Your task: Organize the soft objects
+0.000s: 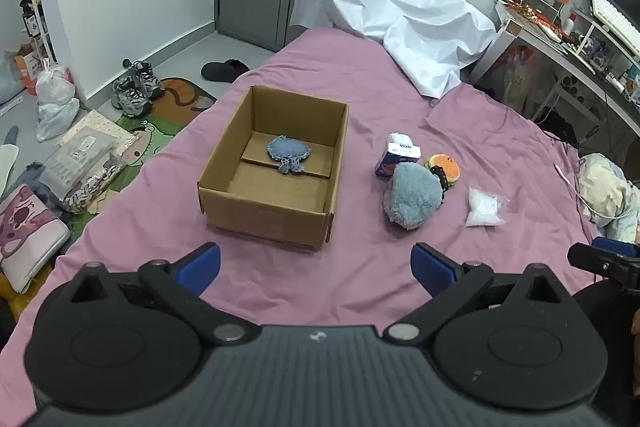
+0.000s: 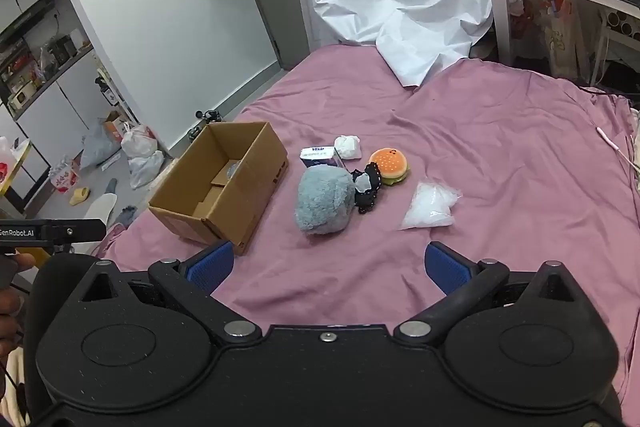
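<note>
We hold both tongs low over the near part of the bed [image 1: 160,187], and both are released, jaws spread wide with nothing between them. The left tongs [image 1: 316,265] face the box [image 1: 264,205], which sits just ahead of them, slightly left of their centre line, open side up. Its long axis runs away from the left tongs; from the right wrist view it slants away to the upper right. A flat blue patch [image 1: 288,153] lies on the box floor toward the far wall, its fringed end pointing back toward the near side. The right tongs [image 2: 328,267] face the loose items, which lie ahead of them on the sheet, right of the box and apart from it. Nearest is the grey plush [image 2: 324,201], a rounded lump with no clear pointing direction. Behind it, touching or nearly so, stands a tissue pack [image 2: 320,155], with a white wad [image 2: 347,147] just beside it. A black pouch [image 2: 368,193] lies against the plush on its right, long axis running near to far, and the burger toy [image 2: 389,165] sits just beyond it, bun upward. A clear bag [image 2: 430,207] of white filling lies to the right, near the right tongs' right finger line.
</note>
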Demonstrator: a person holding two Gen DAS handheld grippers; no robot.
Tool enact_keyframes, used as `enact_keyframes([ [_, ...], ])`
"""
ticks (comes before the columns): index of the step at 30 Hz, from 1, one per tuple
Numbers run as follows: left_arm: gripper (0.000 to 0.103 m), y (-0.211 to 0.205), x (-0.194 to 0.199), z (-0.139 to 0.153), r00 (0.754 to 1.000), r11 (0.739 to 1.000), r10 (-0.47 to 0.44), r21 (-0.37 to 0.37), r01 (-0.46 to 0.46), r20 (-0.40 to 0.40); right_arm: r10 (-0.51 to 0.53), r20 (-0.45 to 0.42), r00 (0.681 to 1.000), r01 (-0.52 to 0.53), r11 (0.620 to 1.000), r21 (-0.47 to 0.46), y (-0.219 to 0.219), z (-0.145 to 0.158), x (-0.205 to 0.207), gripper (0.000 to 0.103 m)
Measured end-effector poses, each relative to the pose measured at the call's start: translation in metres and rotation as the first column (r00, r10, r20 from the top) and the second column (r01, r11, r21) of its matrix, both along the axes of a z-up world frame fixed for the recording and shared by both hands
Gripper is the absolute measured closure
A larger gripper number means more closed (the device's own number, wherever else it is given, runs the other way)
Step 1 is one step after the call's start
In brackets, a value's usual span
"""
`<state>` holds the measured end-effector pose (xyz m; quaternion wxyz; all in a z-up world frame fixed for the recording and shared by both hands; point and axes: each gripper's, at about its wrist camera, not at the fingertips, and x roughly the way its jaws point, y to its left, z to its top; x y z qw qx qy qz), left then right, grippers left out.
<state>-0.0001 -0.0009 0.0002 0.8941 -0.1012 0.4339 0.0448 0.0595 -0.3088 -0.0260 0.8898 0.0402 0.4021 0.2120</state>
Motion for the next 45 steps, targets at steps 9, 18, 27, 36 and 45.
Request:
enact_keyframes([
  [9, 0.002, 0.004, -0.002, 0.004, 1.000, 1.000, -0.011, -0.008, 0.011, 0.017, 0.003, 0.000, 1.000, -0.003, 1.000, 0.016, 0.000, 0.000, -0.001, 0.000],
  [18, 0.002, -0.002, -0.001, 0.005, 1.000, 1.000, -0.018, 0.000, 0.018, 0.013, -0.008, 0.015, 1.000, 0.008, 1.000, -0.009, 0.001, 0.001, -0.003, 0.000],
  [27, 0.002, -0.002, -0.001, 0.006, 1.000, 1.000, -0.019, 0.001, 0.019, 0.013, -0.010, 0.017, 1.000, 0.010, 1.000, -0.015, 0.003, 0.002, -0.004, 0.000],
  [36, 0.002, -0.007, -0.004, 0.009, 1.000, 1.000, -0.022, 0.007, 0.022, 0.018, -0.009, 0.016, 1.000, 0.009, 1.000, -0.015, 0.002, 0.002, -0.004, 0.000],
  [45, 0.002, -0.009, -0.004, 0.009, 1.000, 1.000, -0.022, 0.007, 0.022, 0.019, -0.008, 0.015, 1.000, 0.008, 1.000, -0.016, 0.002, 0.002, -0.003, 0.000],
])
